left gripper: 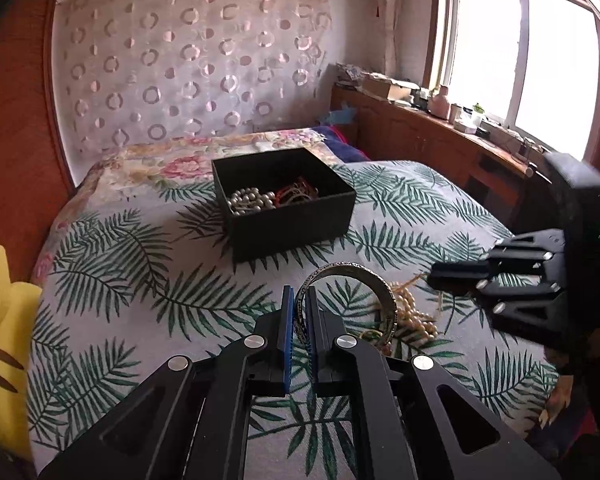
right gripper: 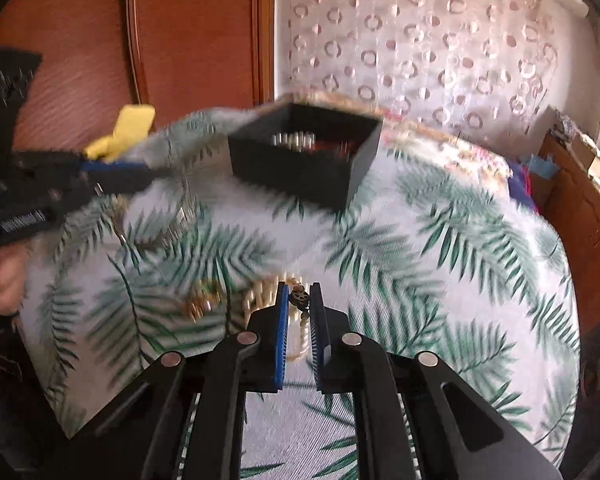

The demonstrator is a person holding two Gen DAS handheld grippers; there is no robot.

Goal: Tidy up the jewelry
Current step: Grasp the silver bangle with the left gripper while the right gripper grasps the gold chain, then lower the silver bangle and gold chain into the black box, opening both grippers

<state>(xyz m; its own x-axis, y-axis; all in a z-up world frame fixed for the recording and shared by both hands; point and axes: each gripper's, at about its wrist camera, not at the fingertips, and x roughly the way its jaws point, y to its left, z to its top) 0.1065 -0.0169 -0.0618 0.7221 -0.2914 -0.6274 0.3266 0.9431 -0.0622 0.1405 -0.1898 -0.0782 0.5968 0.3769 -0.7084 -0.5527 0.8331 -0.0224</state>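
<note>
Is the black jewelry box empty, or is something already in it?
Not empty. The open black box on the bedspread holds a pearl strand and red-brown pieces; no lid is visible.

Silver bangle (left gripper: 352,300) upright near black box (left gripper: 284,204) holding beads.

Both your wrist views look low and close along their fingers across the bed (left gripper: 140,240), sharing the black box (left gripper: 284,204) at upper centre of frame.
</note>
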